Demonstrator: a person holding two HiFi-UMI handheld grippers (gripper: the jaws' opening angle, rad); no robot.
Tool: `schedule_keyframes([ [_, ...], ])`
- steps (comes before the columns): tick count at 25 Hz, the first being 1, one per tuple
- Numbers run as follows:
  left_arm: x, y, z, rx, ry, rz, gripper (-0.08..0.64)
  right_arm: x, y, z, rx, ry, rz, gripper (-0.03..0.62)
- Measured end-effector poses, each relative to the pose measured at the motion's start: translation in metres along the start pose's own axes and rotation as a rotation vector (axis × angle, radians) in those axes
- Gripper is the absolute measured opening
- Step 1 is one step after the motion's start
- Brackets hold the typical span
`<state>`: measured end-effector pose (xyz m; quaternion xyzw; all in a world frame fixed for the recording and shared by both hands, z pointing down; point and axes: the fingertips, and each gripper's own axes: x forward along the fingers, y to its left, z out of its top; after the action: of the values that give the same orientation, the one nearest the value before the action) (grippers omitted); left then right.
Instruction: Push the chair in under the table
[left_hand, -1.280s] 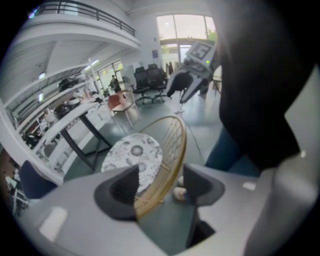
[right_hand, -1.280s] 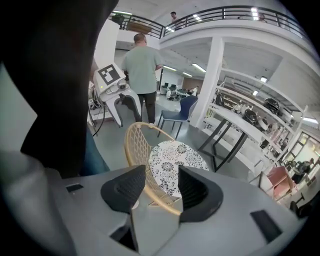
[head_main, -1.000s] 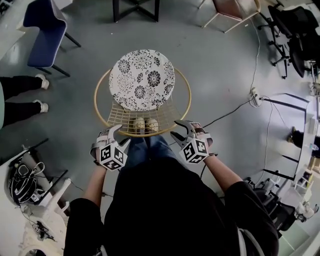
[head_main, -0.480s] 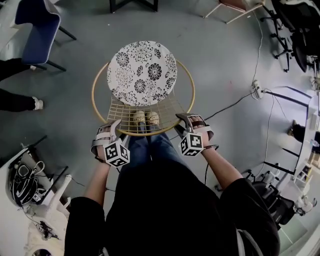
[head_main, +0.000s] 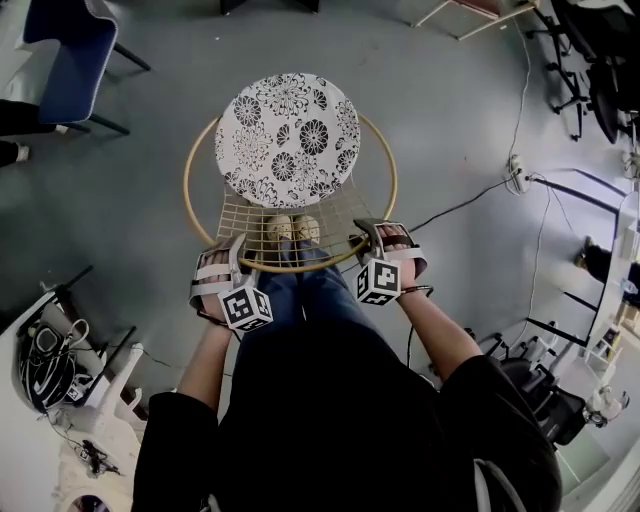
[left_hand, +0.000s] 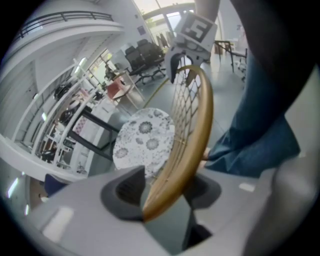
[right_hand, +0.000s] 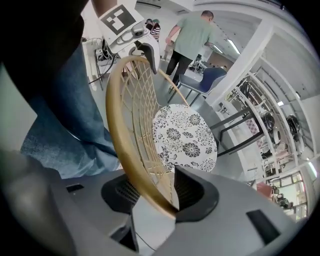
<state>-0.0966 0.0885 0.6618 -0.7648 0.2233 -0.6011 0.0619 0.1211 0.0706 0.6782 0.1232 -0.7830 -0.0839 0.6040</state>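
The chair has a round cushion with a black and white flower print (head_main: 288, 135) inside a golden wire hoop (head_main: 388, 190). I stand right behind it. My left gripper (head_main: 232, 262) straddles the hoop's near edge on the left and my right gripper (head_main: 372, 240) straddles it on the right. In the left gripper view the golden rim (left_hand: 195, 130) runs between the jaws of the left gripper (left_hand: 165, 192), which are closing, with slim gaps still showing. In the right gripper view the rim (right_hand: 116, 125) crosses the wide jaws of the right gripper (right_hand: 150, 192), and the wire lattice shows in the gap.
A blue chair (head_main: 65, 50) stands at the far left. A power strip with its cable (head_main: 516, 172) lies on the floor at right, near black office chairs (head_main: 600, 70). A white desk with cables (head_main: 45, 370) is at my left. A person in green (right_hand: 187, 37) stands beyond.
Both grippers have come down and forward from behind the chair onto the near edge of its golden hoop. The chair has stayed where it was.
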Motion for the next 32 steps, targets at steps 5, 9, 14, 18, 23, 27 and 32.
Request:
schedule_keyframes([
  [5,0.003,-0.002,-0.001,0.072,0.006,0.010,0.193,0.004,0.000,-0.001,-0.041,0.031,-0.021,0.168],
  [9,0.004,0.000,-0.003,0.139,0.023,0.010,0.168,0.006,0.000,-0.001,-0.087,0.036,0.002,0.150],
  [14,0.007,0.004,-0.005,0.220,0.026,-0.005,0.138,0.008,-0.005,0.002,-0.156,0.053,0.002,0.123],
  [18,0.009,0.003,-0.006,0.242,0.026,-0.050,0.127,0.013,-0.007,0.003,-0.238,0.060,0.013,0.097],
  [23,0.023,0.022,-0.009,0.335,0.046,-0.019,0.113,0.022,-0.024,0.007,-0.290,0.080,0.011,0.080],
  [27,0.032,0.042,-0.008,0.390,0.060,-0.066,0.091,0.034,-0.048,0.009,-0.296,0.113,0.007,0.077],
  [32,0.049,0.071,-0.006,0.461,0.068,-0.083,0.067,0.048,-0.084,0.010,-0.303,0.148,0.009,0.074],
])
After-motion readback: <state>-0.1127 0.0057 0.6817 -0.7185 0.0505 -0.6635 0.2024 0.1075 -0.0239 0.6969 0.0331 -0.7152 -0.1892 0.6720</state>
